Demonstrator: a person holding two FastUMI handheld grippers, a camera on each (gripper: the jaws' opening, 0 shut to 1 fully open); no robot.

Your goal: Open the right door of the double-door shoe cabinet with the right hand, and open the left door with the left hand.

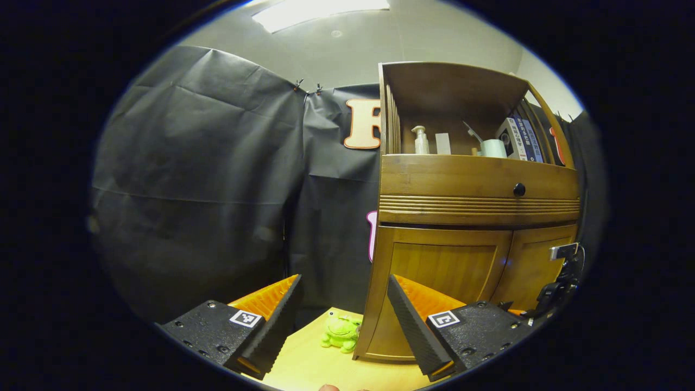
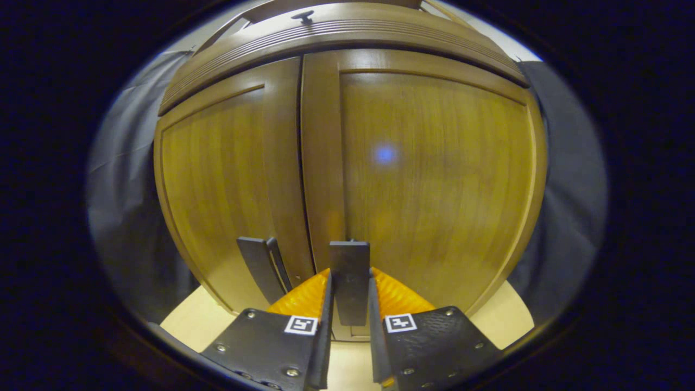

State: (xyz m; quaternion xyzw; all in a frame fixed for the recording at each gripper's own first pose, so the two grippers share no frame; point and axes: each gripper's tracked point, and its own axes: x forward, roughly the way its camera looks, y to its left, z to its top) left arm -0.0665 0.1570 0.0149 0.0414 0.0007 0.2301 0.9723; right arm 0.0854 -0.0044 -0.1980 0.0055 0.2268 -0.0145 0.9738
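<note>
shoe cabinet (image 1: 478,190): warm brown wood, fine vertical grain on both doors, horizontal ribbed band under the drawer | drawer knob (image 1: 519,189): black | door handles (image 2: 350,279): dark grey | toy frog (image 1: 341,332): bright green | table (image 1: 320,369): pale yellow wood | booth wall (image 1: 195,190): black cloth

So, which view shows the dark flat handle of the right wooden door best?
The right gripper view: the dark flat handle of the right wooden door stands close up between the right hand-held gripper fingers, which press on it. The left gripper view shows that door far off, small, its handle not discernible.
</note>
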